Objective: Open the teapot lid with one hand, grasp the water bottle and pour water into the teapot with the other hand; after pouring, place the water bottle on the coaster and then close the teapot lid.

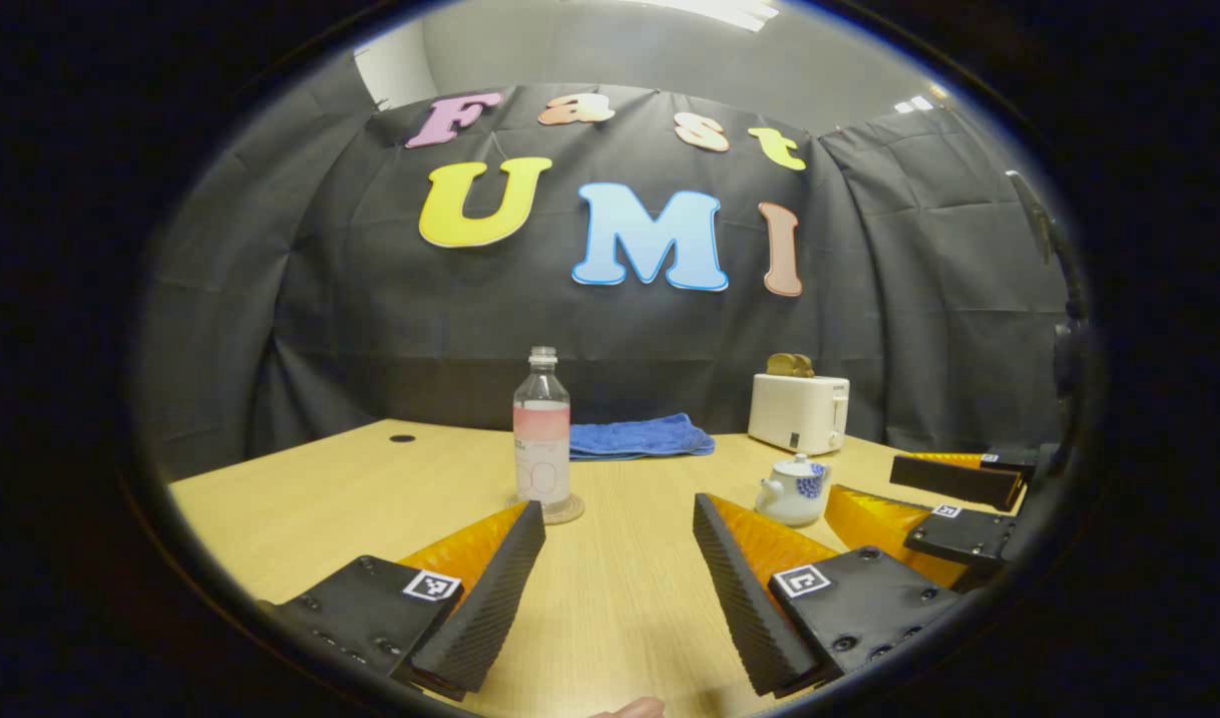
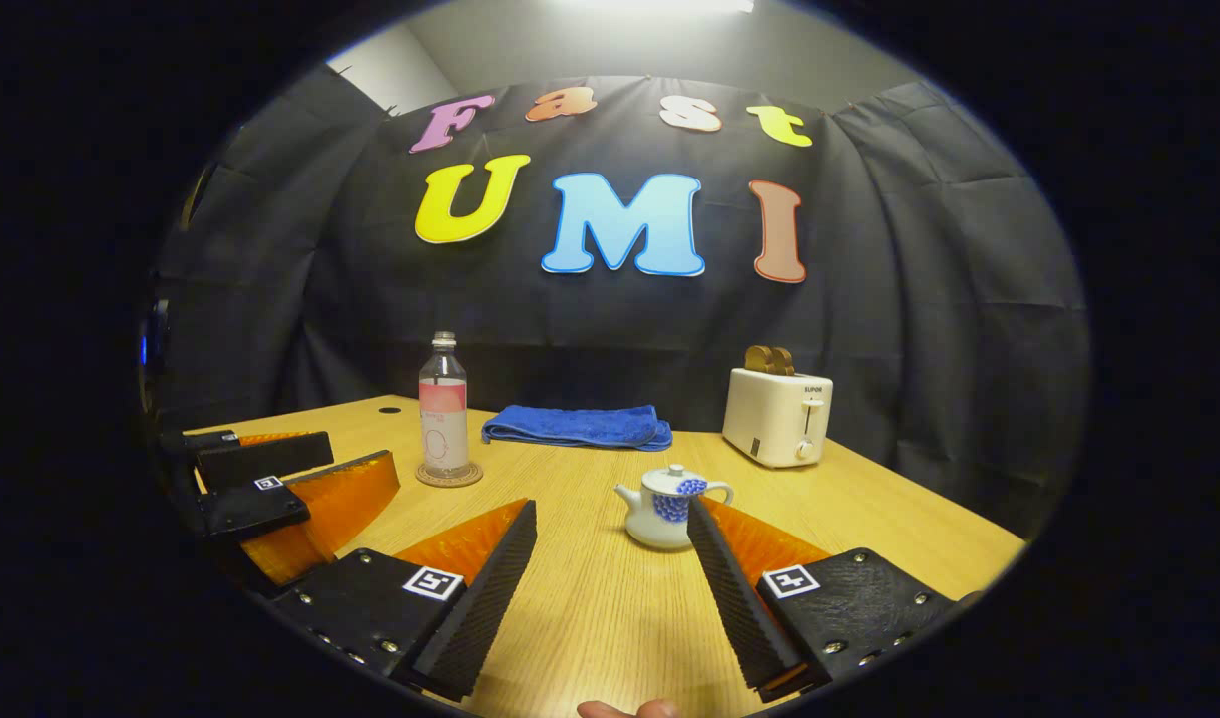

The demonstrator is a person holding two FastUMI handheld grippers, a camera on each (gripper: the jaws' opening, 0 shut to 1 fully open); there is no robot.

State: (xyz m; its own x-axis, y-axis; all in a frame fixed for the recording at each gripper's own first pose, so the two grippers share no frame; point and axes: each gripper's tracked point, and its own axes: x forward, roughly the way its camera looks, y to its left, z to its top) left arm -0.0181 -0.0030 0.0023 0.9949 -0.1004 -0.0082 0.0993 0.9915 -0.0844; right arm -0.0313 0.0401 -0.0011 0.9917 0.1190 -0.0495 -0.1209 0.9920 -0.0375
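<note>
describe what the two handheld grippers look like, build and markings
Both are alike. The left gripper has two long wedge-shaped fingers with ribbed, saw-toothed inner faces, each bolted to a flat black plate with visible screw heads. Every plate carries a small square black-and-white tag. The right gripper has the same wedge fingers, screwed plates and square tags. A fingertip of the person's hand peeks in at the bottom edge.

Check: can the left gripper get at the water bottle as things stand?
Probably yes. The left gripper is open, and the water bottle stands upright on its coaster ahead, slightly toward one finger. Bare table lies between them; the teapot and blue towel sit off that path.
</note>
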